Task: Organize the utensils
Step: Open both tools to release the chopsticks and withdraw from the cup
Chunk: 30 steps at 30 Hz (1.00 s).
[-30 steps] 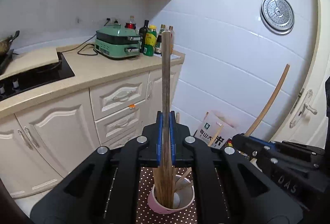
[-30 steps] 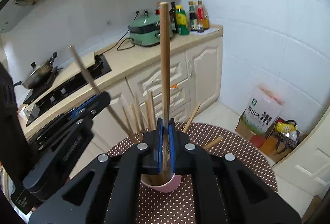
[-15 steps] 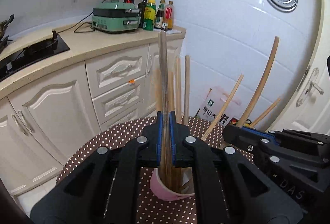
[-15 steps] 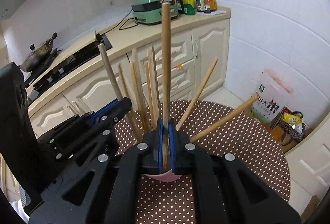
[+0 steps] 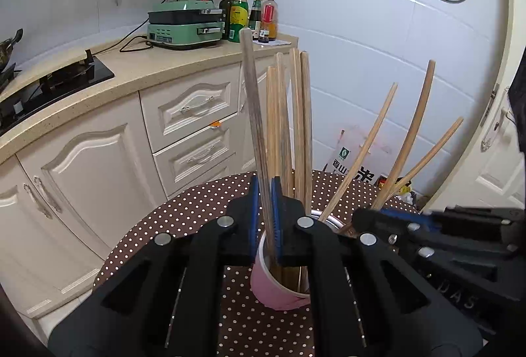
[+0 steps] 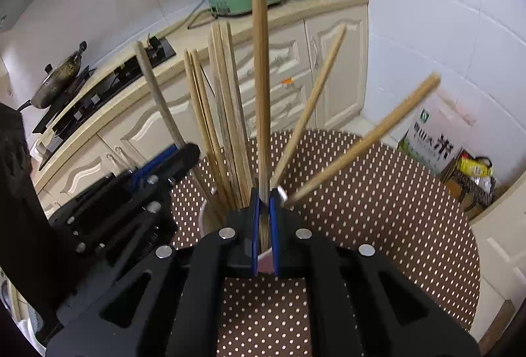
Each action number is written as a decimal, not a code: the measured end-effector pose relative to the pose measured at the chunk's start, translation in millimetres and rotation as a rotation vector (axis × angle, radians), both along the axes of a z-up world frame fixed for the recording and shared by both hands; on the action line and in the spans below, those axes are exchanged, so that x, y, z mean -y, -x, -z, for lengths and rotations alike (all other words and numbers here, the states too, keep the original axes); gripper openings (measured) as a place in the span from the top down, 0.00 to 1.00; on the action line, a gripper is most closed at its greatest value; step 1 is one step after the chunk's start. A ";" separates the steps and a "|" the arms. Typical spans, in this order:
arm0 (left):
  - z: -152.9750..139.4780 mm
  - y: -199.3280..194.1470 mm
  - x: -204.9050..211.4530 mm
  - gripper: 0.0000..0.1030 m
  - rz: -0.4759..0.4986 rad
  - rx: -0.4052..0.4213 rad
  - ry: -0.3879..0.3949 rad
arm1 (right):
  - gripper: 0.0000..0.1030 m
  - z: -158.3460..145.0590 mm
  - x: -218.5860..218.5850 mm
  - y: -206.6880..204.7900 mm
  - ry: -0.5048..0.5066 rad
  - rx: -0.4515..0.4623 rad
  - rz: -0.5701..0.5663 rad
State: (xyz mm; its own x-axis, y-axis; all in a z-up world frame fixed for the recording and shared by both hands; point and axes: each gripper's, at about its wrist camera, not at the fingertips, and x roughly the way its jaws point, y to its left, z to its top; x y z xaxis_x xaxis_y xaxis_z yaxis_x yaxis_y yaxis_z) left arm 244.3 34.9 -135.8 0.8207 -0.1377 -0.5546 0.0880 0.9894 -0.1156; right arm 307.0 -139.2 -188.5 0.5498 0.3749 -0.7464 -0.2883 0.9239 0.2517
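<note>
Setting: kitchen, polka-dot tablecloth (image 5: 184, 218) on a round table.
Cup: pink cup (image 5: 273, 288), full of leaning chopsticks.
Left gripper (image 5: 264, 218): clamped on a greyish chopstick (image 5: 254, 113), tip inside the cup.
Right gripper (image 6: 264, 225): pinching a tan chopstick (image 6: 260, 77), upright over the cup.
Key relation: both long axes point down into the cup, directly below the fingers.

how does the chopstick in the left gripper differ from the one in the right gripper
The left gripper's chopstick looks greyish and weathered; the right gripper's chopstick is a warmer, cleaner tan. In their own views, the left one leans slightly left and the right one stands nearly straight. Both are clamped upright with their lower ends in the pink cup.
</note>
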 end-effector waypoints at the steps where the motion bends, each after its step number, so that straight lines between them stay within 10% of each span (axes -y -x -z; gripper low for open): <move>1: 0.6 0.3 -0.2 0.92 0.004 -0.003 0.001 | 0.92 1.6 1.0 -1.0 -0.005 -0.013 0.002; 9: 7.4 4.1 -1.8 0.89 0.001 -0.043 -0.032 | 0.71 3.0 1.8 10.0 0.002 -0.029 0.010; 13: 10.6 11.4 -5.0 0.68 -0.025 -0.056 -0.053 | 0.50 5.4 12.2 11.3 -0.012 -0.043 0.057; 15: 10.8 17.6 -5.5 0.53 -0.034 -0.054 -0.064 | 0.47 5.6 17.7 13.6 -0.030 -0.049 0.073; 30: -6.8 59.1 -4.5 0.40 -0.044 -0.035 -0.114 | 0.26 -6.7 30.9 47.0 -0.019 -0.054 0.102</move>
